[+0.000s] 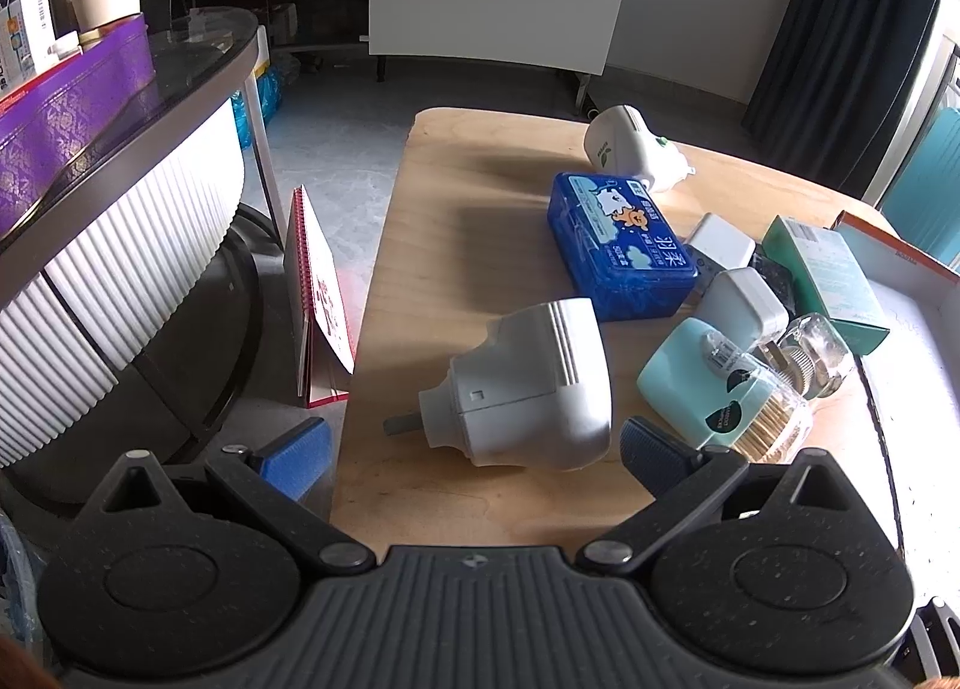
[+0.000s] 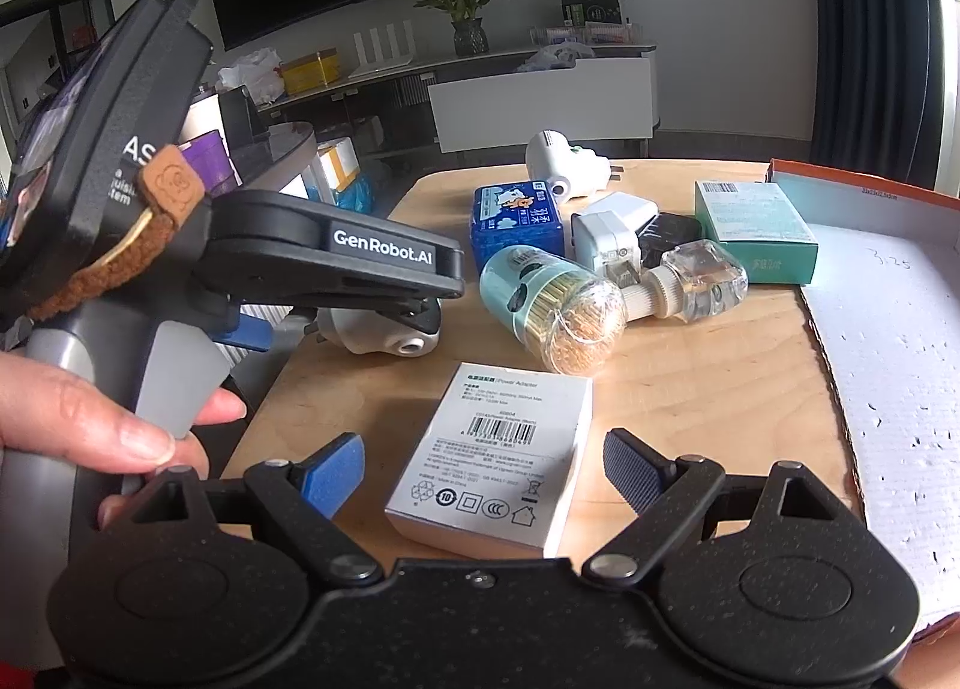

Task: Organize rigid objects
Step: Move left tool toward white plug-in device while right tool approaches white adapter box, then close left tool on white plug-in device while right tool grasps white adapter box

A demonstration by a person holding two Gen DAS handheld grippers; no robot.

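Your left gripper gapes wide around the white plug-in unit. Right gripper spread, empty, over the adapter box. Risk: the rounded shell could squirt toward 12 o'clock when you close.

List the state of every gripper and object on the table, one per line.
Left gripper: open, straddling the white plug-in device.
Right gripper: open, around the adapter box.
White plug-in device: lying on its side.
Adapter box: flat, closed.
Toothpick jar: tipped over.
Clear bottle: lying down.
Blue tissue pack: flat.
Green box: closed.
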